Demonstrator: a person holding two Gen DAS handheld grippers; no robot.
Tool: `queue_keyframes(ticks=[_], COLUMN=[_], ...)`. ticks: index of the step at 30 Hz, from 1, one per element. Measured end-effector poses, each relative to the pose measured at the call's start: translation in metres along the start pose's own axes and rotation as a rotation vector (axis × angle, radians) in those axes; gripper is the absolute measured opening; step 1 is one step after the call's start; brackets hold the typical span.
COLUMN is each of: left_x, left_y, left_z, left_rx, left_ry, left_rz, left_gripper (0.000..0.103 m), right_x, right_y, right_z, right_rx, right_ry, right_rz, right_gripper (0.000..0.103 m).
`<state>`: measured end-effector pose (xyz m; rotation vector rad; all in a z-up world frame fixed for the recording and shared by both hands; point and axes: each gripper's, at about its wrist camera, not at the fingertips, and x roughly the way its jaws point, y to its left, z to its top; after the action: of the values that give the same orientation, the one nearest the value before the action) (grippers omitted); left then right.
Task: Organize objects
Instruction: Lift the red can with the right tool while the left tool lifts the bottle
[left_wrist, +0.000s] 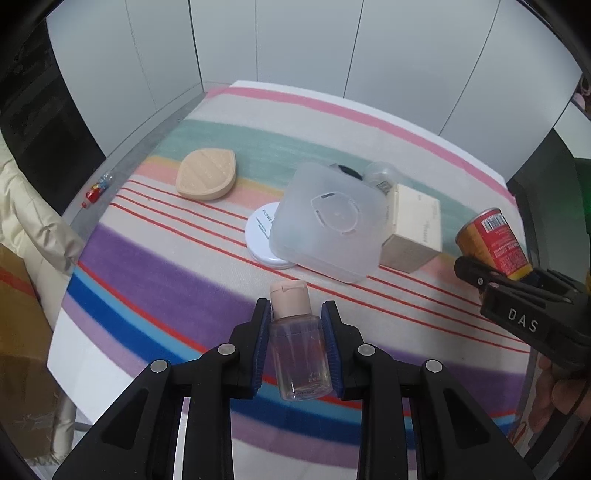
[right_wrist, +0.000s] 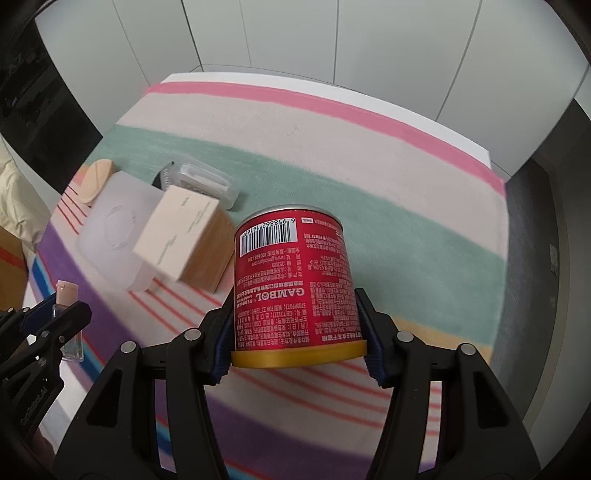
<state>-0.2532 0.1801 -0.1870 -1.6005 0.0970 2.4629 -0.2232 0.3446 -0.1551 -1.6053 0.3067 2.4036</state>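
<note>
Striped cloth, plastic lid, beige box

Below my jaws a striped cloth, beyond it white wall panels, at my left a cream quilted jacket, a brown cardboard box

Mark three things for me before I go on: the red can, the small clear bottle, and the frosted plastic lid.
red can (right_wrist: 295, 280), right wrist view, middle of the printed label.
small clear bottle (left_wrist: 299, 354), left wrist view, clear body below the beige cap.
frosted plastic lid (left_wrist: 328, 221), left wrist view, centre of its top face.
</note>
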Motion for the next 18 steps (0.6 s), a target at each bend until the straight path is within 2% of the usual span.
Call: queue_keyframes(ticks=[10,18], left_x=[-0.046,-0.095], left_y=[-0.006,-0.007], left_z=[-0.014,-0.030], left_rx=[0.027,0.064], left_ry=[-0.026,-0.062], left_rz=[-0.008,-0.014], left_gripper=[0.028,0.028], right_x=[-0.060,-0.118], right_y=[0.006,0.002], right_z=[-0.016,-0.051], right_rx=[0.051,0.060], right_ry=[-0.034,-0.056], right_rz=[0.003,0.007], right_gripper=[0.059,0.059])
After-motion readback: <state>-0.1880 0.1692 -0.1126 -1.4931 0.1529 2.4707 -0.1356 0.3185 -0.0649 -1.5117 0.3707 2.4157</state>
